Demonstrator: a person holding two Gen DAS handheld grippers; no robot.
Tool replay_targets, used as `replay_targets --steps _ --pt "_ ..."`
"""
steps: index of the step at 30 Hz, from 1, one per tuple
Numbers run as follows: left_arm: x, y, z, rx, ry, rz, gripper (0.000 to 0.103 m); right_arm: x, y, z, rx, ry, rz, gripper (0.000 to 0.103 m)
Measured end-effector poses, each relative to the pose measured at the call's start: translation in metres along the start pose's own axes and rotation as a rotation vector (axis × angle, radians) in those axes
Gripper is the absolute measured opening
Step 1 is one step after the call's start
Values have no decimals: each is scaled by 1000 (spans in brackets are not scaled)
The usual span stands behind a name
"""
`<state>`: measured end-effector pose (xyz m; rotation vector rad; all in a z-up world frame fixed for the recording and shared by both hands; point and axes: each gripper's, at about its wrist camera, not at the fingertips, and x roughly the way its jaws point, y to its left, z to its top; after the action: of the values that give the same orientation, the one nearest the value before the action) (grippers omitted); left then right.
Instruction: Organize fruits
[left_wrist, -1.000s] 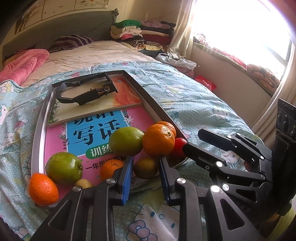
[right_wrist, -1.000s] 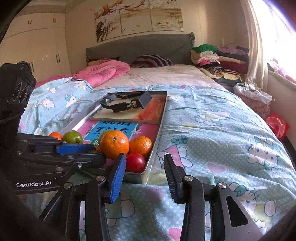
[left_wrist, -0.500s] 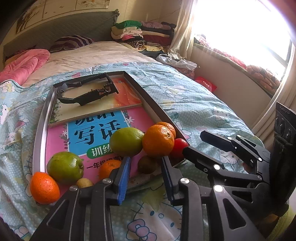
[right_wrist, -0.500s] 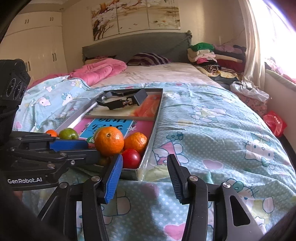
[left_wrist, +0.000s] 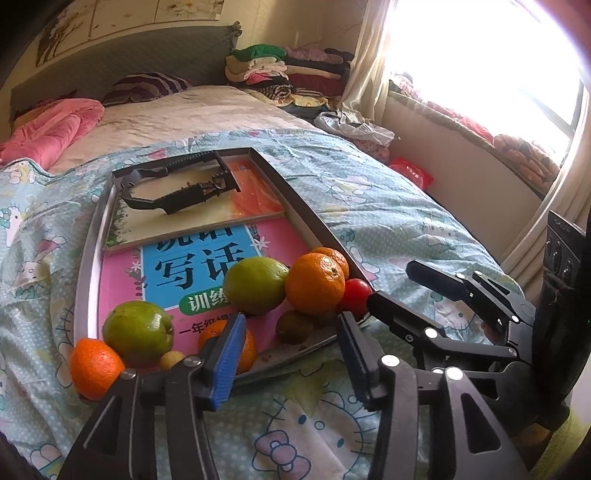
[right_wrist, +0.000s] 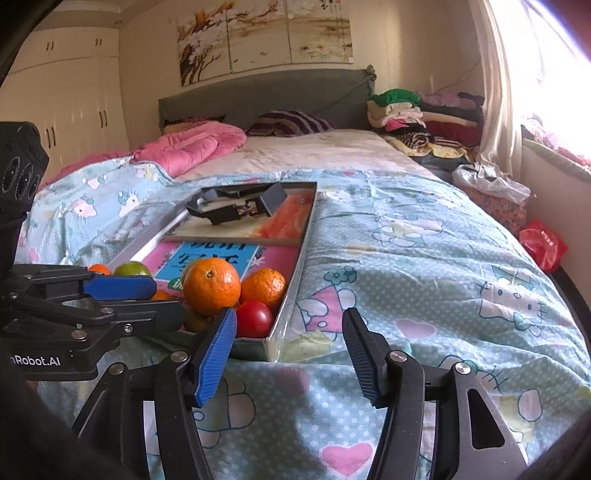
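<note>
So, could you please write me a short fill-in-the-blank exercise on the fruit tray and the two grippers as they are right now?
1. The small red fruit lies in the tray's near ____ corner.
2. Both the left gripper and the right gripper have their jaws ____.
3. The fruits rest on a pink ____ lining the tray.
4. The tray sits on a ____ with a cartoon-cat print.

Missing words: right; open; book; bedspread

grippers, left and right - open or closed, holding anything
Left gripper: open, holding nothing.
Right gripper: open, holding nothing.
</note>
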<state>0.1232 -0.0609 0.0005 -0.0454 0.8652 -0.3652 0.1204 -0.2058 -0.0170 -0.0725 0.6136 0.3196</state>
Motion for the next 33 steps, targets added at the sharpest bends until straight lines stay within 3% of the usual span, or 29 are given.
replay_targets --steps 2,10,19,33 --pt "-5 1 0 -6 -12 -1 52 -3 0 1 5 -14 2 65" --pt "-26 6 -4 -28 -56 43 73 -24 7 3 11 -74 24 73" --pt "-51 20 -23 -94 -80 115 83 -43 30 -3 -7 -68 46 76" --pt "-71 34 -62 -177 -73 196 84 -62 66 -21 -14 -42 82 79"
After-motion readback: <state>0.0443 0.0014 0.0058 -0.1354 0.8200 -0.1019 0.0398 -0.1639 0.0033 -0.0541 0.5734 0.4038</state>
